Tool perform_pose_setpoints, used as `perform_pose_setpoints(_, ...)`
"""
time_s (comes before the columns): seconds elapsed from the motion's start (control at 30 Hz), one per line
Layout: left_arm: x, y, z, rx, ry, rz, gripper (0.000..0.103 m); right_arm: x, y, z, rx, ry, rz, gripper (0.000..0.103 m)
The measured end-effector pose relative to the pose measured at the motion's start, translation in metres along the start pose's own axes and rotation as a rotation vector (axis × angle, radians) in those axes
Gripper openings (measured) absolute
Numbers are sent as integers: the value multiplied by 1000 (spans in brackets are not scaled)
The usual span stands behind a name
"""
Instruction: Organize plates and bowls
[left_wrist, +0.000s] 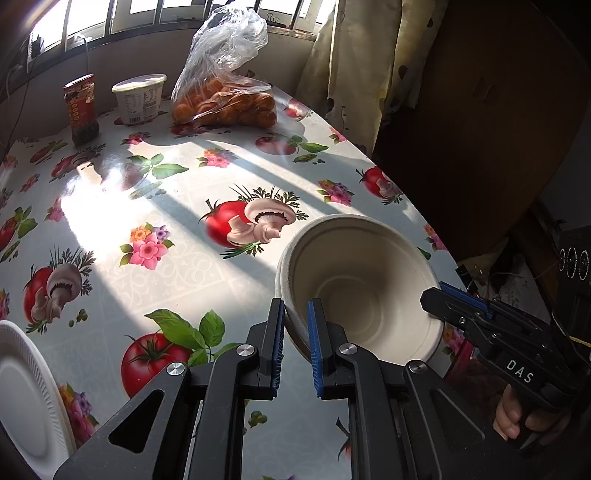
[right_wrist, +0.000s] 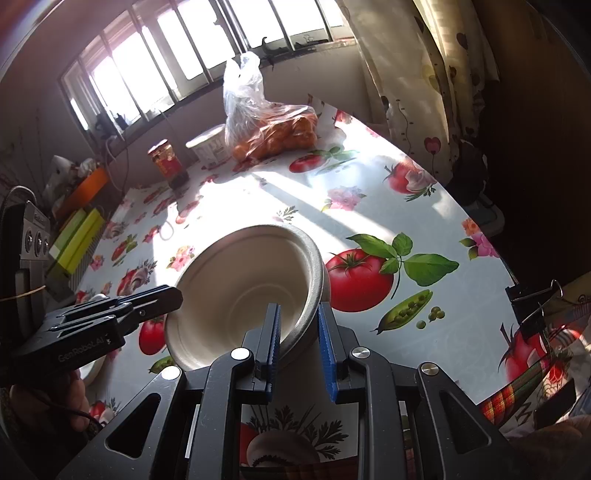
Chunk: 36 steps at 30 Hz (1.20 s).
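A cream paper bowl (left_wrist: 354, 280) (right_wrist: 240, 291) is held tilted over the flowered tablecloth, its opening facing both cameras. Its rim looks doubled, as if two bowls were nested, but I cannot tell for sure. My left gripper (left_wrist: 295, 321) (right_wrist: 177, 295) is shut on the rim at one side. My right gripper (right_wrist: 299, 317) (left_wrist: 439, 295) is shut on the opposite side of the rim. A white foam plate (left_wrist: 22, 387) lies flat on the table at the lower left of the left wrist view.
At the table's far end stand a red-labelled jar (left_wrist: 79, 109), a white lidded tub (left_wrist: 138, 98) and a plastic bag of oranges (left_wrist: 225, 99). The table edge (left_wrist: 399, 184) curves along the right by a curtain (left_wrist: 354, 66). A binder clip (right_wrist: 532, 306) grips the cloth.
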<state>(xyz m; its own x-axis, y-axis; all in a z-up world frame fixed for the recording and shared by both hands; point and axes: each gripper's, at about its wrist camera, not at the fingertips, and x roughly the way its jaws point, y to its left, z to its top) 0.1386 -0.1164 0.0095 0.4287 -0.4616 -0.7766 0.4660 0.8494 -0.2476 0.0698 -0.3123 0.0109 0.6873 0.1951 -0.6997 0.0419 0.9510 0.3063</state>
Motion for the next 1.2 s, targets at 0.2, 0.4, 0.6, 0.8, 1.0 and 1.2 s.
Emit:
perform_pose_setpoints(0.2, 0, 0, 0, -2, 2, 0, 13, 0, 0, -1, 2, 2, -1, 21)
perform_pose_setpoints(0.4, 1, 1, 0, -3, 3, -1, 13, 1, -1, -1, 2, 4, -1, 21)
perform_pose_setpoints(0.6, 1, 0, 0, 1, 3, 0, 14, 2, -1, -3, 4, 5, 1, 25)
perform_pose_setpoints(0.8, 3, -2, 0, 3, 7, -3, 15, 2, -1, -4, 5, 6, 4, 31)
perform_pose_setpoints(1.0, 3, -4, -1, 2, 7, -7, 25, 2, -1, -4, 7, 6, 3, 35)
perform_pose_setpoints(1.2, 1, -4, -1, 1, 0, -20, 37, 2, -1, -6, 7, 6, 5, 39)
